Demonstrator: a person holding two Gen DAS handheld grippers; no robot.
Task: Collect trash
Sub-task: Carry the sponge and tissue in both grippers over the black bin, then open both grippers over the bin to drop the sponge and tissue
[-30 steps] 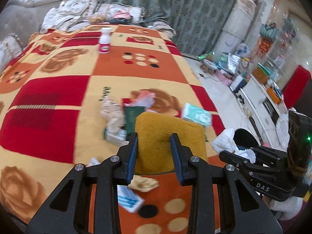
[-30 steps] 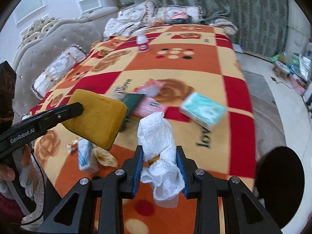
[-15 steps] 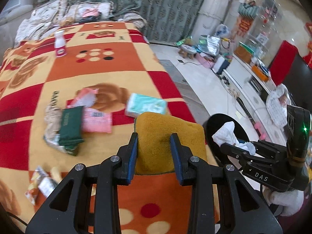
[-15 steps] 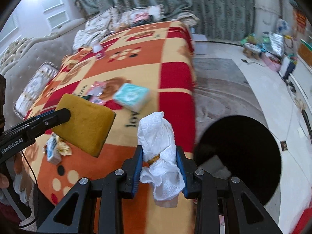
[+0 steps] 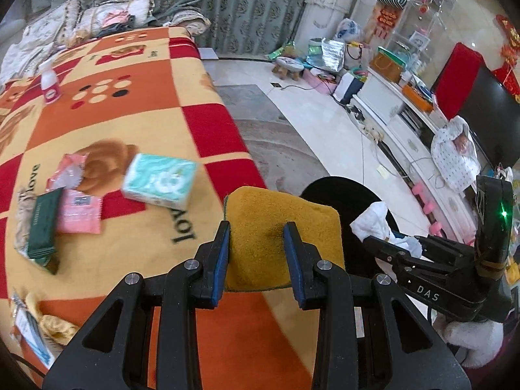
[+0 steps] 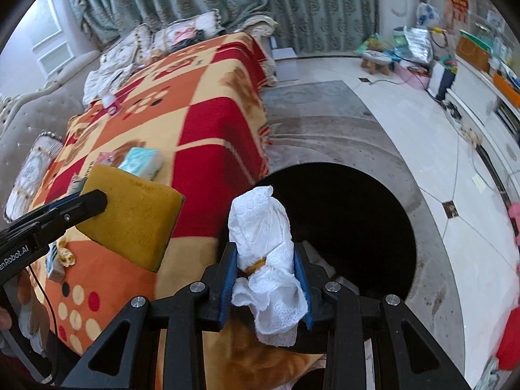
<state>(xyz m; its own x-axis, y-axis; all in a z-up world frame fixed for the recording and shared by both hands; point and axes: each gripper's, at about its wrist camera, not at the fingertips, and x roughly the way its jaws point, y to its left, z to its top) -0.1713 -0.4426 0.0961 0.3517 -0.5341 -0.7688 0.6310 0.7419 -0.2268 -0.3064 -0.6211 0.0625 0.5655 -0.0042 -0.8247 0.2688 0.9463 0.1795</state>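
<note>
Both grippers, carrying sponge (image 5: 279,227) and tissue (image 6: 263,237), reached bin (image 6: 357,221).

Porous matt sponge (image 5: 282,227), crumpled paper tissue (image 6: 263,237)

Bed (image 5: 107,247) fills the left of the left wrist view, under a red, orange and cream checked blanket (image 5: 208,120). Mid-left, a teal tissue pack (image 5: 160,180) lies beside pink packets (image 5: 79,214) and a dark green box (image 5: 42,227). White bottle (image 5: 49,81) upright, upper left. Crumpled wrappers (image 5: 35,328) at lower left. Black bin (image 6: 351,227) on the pale floor (image 6: 432,149), right of the bed
</note>
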